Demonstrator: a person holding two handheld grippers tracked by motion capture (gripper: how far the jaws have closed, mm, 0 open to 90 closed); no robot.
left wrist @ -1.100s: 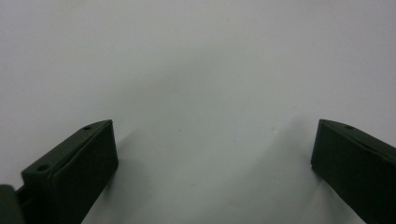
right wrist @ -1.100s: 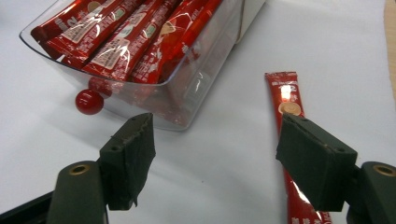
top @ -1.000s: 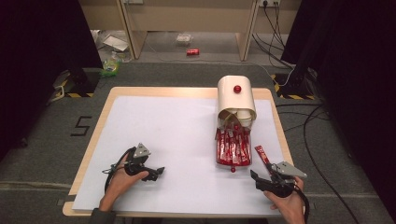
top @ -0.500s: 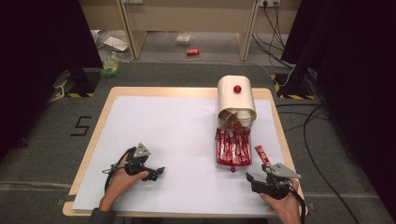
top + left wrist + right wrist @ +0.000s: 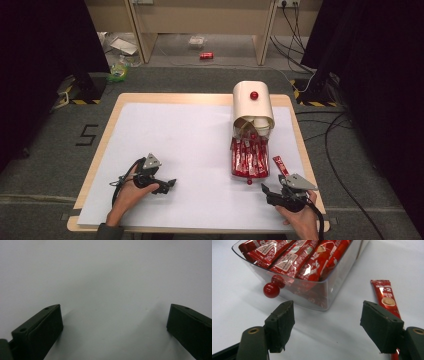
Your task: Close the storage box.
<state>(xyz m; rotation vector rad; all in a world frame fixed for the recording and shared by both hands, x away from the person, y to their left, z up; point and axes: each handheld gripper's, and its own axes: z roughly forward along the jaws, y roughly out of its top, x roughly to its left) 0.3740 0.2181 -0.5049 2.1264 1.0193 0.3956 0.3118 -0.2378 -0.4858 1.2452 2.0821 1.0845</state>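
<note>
Dark curtains close in both sides of the room, and we work at a wooden table (image 5: 112, 117) covered by a white sheet (image 5: 190, 145). On its right half a cream container (image 5: 252, 107) with a red knob on top stands with paper cups showing at its open front. Touching its near side sits a clear plastic drawer (image 5: 249, 160) packed with red sachets lying lengthwise; in the right gripper view a round red knob (image 5: 271, 290) sticks out from the drawer's near wall.

One loose red sachet (image 5: 280, 165) lies flat on the sheet just to the right of the drawer, apart from it. In the right gripper view this sachet runs under the right-hand jaw, its printed end pointing away from us.

Our right gripper (image 5: 272, 192) rests near the table's near right edge, just short of the drawer's corner. Its jaws are spread wide with nothing between them.

Our left gripper (image 5: 167, 185) lies on the bare sheet at the near left, well apart from the drawer. Its jaws also stand wide apart, holding nothing, with plain white sheet between them.
</note>
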